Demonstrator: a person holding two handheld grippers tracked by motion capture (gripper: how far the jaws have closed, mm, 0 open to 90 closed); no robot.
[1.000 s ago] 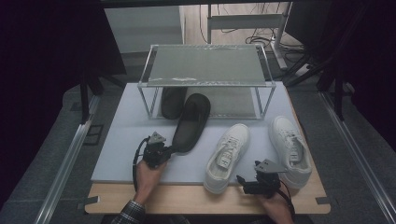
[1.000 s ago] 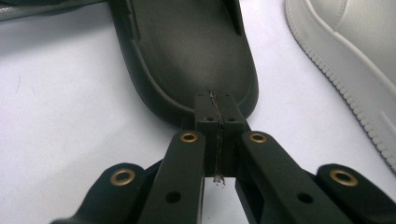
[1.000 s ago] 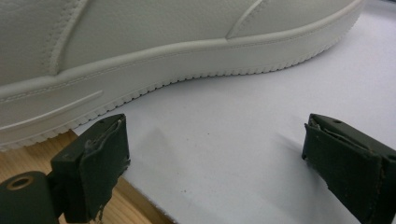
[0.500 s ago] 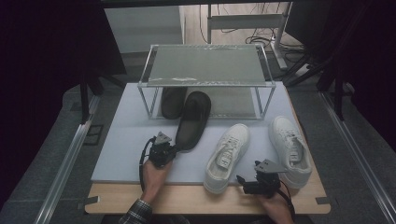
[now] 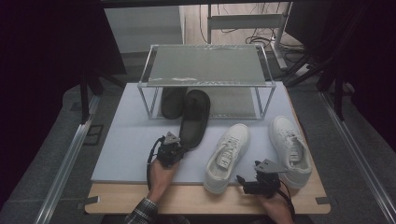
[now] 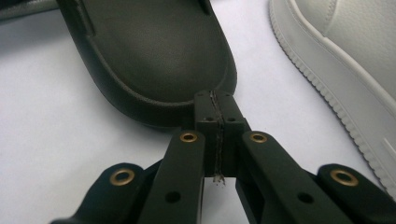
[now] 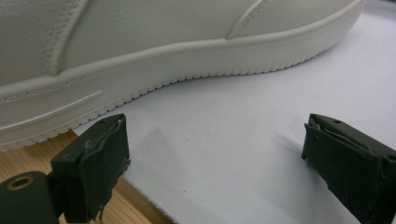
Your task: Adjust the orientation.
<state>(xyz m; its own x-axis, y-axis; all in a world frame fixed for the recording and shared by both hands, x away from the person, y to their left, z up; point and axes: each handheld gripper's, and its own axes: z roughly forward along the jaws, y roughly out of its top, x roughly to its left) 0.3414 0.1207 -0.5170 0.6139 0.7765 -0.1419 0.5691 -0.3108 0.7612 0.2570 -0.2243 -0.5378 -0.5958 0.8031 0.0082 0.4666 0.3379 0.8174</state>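
The left tool [image 5: 173,148] has its jaws pressed fully together, while the right tool [image 5: 252,183] stands wide apart.

Wire rack [image 5: 205,65] on white mat [image 5: 126,140]; two white sneakers [image 5: 229,156] near front edge

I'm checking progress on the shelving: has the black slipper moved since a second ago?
Yes. The black slipper has slid further under the rack, its toe now beside the other slipper, with the shut left gripper at its heel.

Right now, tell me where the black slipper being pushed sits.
In the high view, the black slipper lies left of centre on the white mat, toe under the rack, heel against the shut left claw.
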